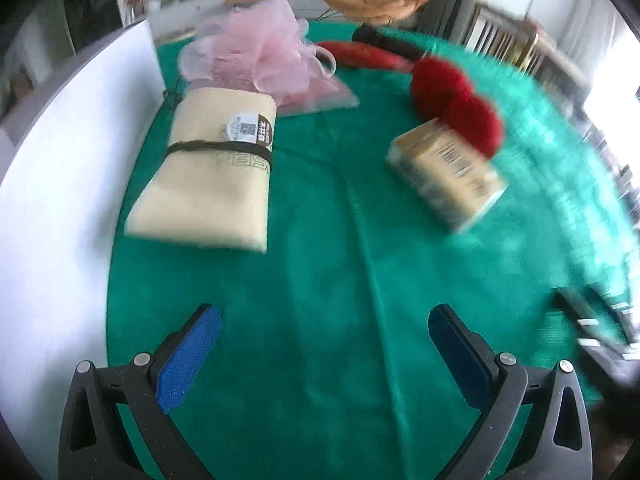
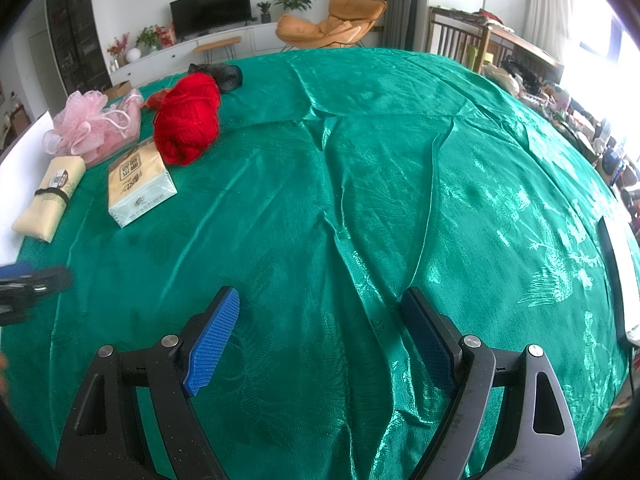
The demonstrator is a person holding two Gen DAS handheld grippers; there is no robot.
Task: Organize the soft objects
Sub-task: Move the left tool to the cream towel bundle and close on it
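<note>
On the green cloth lie a folded cream towel (image 1: 212, 172) (image 2: 50, 200) with a dark band, a pink mesh sponge (image 1: 256, 56) (image 2: 80, 124) on a clear pink pouch, a red yarn skein (image 1: 456, 100) (image 2: 188, 120), a tissue pack (image 1: 448, 172) (image 2: 140, 186) and a black roll (image 1: 384, 40) (image 2: 228, 76). My left gripper (image 1: 324, 320) hangs open over bare cloth, short of the towel and the pack. In the right wrist view it shows at the left edge (image 2: 28, 280). My right gripper (image 2: 320, 304) is open over empty cloth, far from all items.
A white board (image 1: 60, 184) (image 2: 16, 176) borders the cloth on the left. A white-rimmed object (image 2: 620, 272) lies at the table's right edge. A red item (image 1: 360, 54) lies beside the black roll. Chairs and shelves stand beyond the table.
</note>
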